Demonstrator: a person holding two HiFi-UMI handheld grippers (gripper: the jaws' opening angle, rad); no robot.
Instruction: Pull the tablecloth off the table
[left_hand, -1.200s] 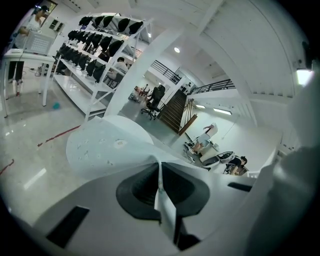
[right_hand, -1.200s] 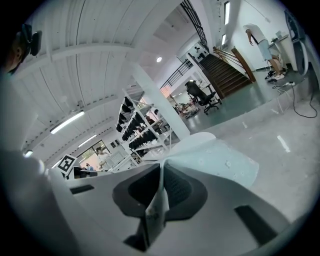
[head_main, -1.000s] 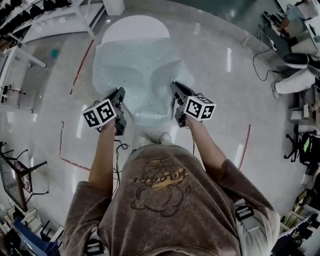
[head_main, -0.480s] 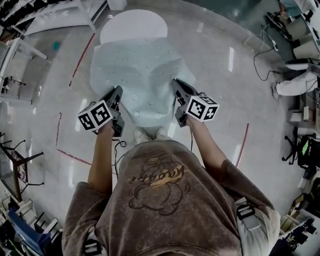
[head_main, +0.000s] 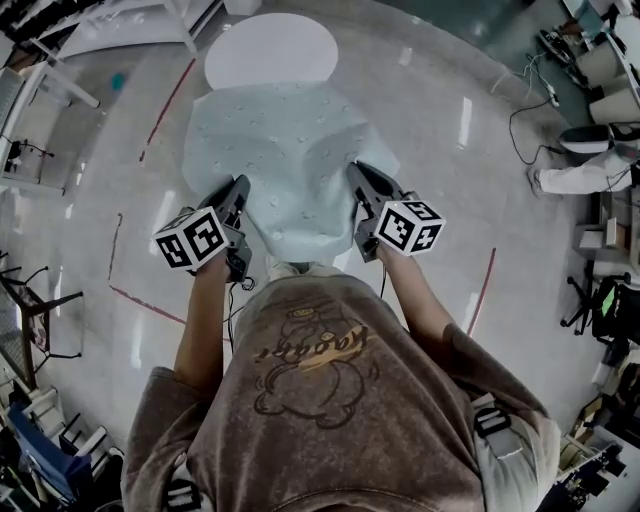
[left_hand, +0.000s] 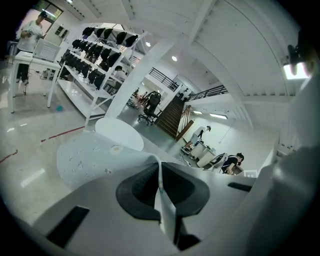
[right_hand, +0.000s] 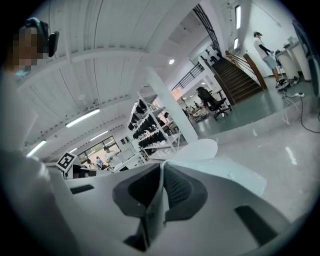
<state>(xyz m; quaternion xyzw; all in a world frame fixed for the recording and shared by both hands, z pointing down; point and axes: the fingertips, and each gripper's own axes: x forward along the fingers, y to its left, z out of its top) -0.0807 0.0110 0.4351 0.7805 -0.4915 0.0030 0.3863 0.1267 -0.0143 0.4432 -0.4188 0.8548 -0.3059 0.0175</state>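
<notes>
tablecloth (head_main: 285, 150): runs from the round white table (head_main: 270, 48) toward the person; its near edge sags between the two grippers
far arc of the tabletop is already bare; I'd judge the pull part-done, cloth not off yet
left gripper (head_main: 240, 188) is clamped on the near-left edge; right gripper (head_main: 356, 175) is clamped on the near-right edge; each gripper view shows a thin fold of fabric pinched between closed jaws
why: holding two edge points set well apart likely keeps the sheet taut so it slides evenly instead of bunching; arms drawn in toward the body suit a straight pull
look: pale mint, matte, small scattered specks; soft ridges fan out from both pinch points; near hem droops in a curve
outward: glossy pale floor (head_main: 440, 150) with red tape lines (head_main: 166, 110); shelving rack (left_hand: 100, 50) far left; desks (head_main: 600, 60) and cables far right
</notes>
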